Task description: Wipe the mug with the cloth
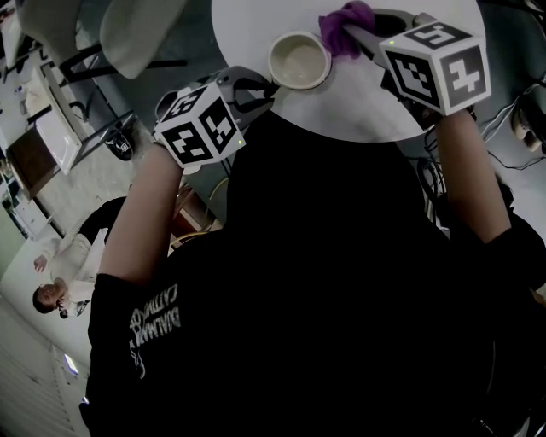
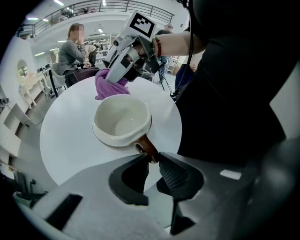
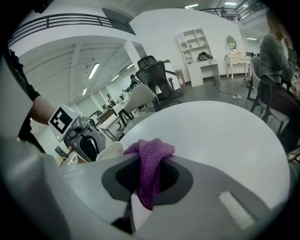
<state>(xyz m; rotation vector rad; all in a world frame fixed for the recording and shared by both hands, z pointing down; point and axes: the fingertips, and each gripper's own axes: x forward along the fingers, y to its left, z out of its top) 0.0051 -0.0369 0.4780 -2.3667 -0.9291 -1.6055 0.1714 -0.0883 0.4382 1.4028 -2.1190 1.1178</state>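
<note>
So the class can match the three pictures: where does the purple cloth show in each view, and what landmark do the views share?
Head view: the cloth is at the top, right of centre, just right of the mug.
Left gripper view: cloth upper left, behind the mug.
Right gripper view: cloth low centre, clamped in the right gripper.
Shared landmark: the white mug, beside the cloth in every view.
</note>
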